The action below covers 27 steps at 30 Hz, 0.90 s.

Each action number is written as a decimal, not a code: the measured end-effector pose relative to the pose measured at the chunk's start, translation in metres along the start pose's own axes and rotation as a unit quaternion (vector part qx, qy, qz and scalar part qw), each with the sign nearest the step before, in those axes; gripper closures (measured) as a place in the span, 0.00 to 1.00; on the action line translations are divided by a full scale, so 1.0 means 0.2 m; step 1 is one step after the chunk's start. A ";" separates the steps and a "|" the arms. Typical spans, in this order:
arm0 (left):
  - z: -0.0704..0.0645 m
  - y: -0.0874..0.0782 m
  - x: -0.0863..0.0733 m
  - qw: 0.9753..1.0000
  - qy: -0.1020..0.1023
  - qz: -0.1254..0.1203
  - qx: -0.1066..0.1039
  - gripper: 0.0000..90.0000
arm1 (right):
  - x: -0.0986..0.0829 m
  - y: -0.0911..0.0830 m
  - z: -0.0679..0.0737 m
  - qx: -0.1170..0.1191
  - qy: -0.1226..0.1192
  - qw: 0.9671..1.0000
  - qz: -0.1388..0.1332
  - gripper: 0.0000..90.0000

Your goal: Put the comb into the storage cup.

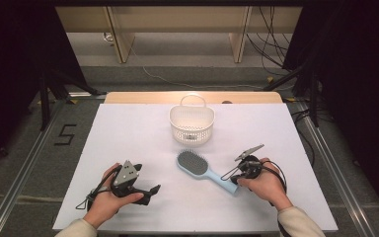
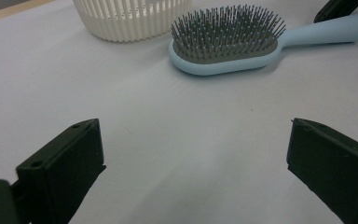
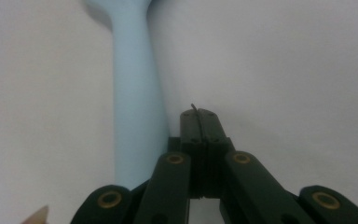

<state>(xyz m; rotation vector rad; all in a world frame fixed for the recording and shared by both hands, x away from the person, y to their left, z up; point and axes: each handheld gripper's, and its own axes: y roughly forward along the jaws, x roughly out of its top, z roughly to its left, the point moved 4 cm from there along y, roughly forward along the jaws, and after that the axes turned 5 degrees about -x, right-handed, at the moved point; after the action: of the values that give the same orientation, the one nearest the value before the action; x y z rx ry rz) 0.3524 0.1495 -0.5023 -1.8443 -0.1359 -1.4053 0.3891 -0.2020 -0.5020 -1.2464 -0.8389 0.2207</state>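
High view shows a brush lying bristles-up on the white table, just in front of a basket, its pale blue handle angled away from the basket toward the person's right. The right gripper sits at the end of that handle; in the right gripper view its jaws are pressed fully together with nothing between them, and the handle runs just beside them, close or touching but not clamped. The left gripper rests on the table well apart from the brush, on the side away from the basket, and the left gripper view shows its jaws spread wide and empty, facing the brush head. The brush looks light and stiff, hard smooth plastic that may slip under a weak pinch, while the bristle pad is springy and a poor place to grip. The best hold is likely across the narrow handle, near its middle, so the heavier head does not swing down when lifted.
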 end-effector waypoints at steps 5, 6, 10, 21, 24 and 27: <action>0.00 0.00 0.00 1.000 0.000 0.006 -0.003 0.04 | -0.01 0.00 0.11 0.017 -0.024 0.999 0.019 1.00; 0.00 0.00 0.00 1.000 -0.001 0.006 -0.003 0.04 | -0.01 0.00 0.11 0.017 -0.024 0.999 0.019 1.00; -0.01 0.01 0.00 1.000 -0.001 0.007 -0.005 0.04 | -0.01 0.01 0.22 0.032 -0.044 0.998 0.035 1.00; -0.01 0.01 0.00 1.000 0.001 0.011 -0.009 0.04 | 0.03 0.05 0.42 0.083 -0.069 0.993 0.043 1.00; -0.01 0.00 0.00 1.000 0.000 0.008 -0.010 0.04 | 0.04 0.07 0.45 0.076 -0.082 0.992 0.052 1.00; -0.01 0.00 0.00 1.000 -0.002 0.009 -0.011 0.04 | 0.06 0.08 0.49 0.085 -0.086 0.992 0.044 1.00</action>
<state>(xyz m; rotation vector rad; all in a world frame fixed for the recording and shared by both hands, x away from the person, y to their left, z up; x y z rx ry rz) 0.3507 0.1479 -0.5025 -1.8623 -0.1057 -1.3976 0.3362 -0.1172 -0.5041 -1.1156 -0.8927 0.4672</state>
